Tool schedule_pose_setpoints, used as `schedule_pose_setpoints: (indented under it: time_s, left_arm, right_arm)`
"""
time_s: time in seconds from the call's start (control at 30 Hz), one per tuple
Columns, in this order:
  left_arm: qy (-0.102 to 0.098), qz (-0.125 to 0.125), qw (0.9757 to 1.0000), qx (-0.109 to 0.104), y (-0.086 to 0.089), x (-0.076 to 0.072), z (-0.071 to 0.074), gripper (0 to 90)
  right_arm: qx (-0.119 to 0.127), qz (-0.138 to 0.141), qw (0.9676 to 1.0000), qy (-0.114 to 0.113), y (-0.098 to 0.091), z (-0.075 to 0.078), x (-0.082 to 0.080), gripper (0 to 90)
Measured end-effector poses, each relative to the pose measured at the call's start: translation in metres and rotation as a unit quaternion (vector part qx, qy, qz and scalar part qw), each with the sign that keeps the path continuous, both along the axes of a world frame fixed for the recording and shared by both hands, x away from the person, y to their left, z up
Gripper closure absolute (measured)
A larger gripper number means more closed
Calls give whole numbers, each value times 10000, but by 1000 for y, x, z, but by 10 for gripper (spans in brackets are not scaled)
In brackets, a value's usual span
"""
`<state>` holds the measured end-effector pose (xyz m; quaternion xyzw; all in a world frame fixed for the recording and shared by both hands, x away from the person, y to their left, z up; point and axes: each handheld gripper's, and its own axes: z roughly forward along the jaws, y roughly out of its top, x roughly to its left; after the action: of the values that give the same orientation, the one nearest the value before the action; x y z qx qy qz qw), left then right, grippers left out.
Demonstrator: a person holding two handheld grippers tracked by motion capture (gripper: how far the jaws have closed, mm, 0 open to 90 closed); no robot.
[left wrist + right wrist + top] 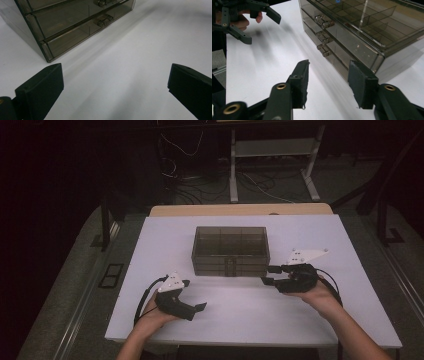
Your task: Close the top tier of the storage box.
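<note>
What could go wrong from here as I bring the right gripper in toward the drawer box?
The drawer handles are small and stacked closely, so the right gripper, its jaws apart and empty, might catch the wrong one. The drawer box stands free on the white table; the left gripper isn't steadying it, so pulling might drag it.

Dim room; white table (160, 240); grey floor (75, 280) with loose cables (250, 182); white metal stand (272, 150) behind.

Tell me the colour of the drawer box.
Smoky, see-through brown-grey drawer box; it shows best in the right gripper view.
</note>
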<state>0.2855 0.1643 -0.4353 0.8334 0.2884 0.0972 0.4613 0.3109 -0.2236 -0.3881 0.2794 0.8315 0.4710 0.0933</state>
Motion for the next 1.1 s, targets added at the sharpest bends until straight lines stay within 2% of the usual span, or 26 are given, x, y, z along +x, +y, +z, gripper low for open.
schedule_pose_setpoints:
  time_s: [0.27,0.63,0.73,1.1]
  left_arm:
    - [16,3,10000,-17,-1,0,-1,0]
    - [12,-4,10000,-20,-2,0,0,0]
    - [7,-15,10000,-16,-2,-1,0,0]
    - [2,0,10000,-11,-1,-1,1,0]
  right_arm:
    - [-40,-278,9996,20,-17,-7,-4,372]
    - [-62,-505,9987,-37,-37,-18,-12,198]
    - [-40,-616,9980,-96,-43,-22,-15,181]
    - [-109,-855,9963,-5,-59,-37,-25,174]
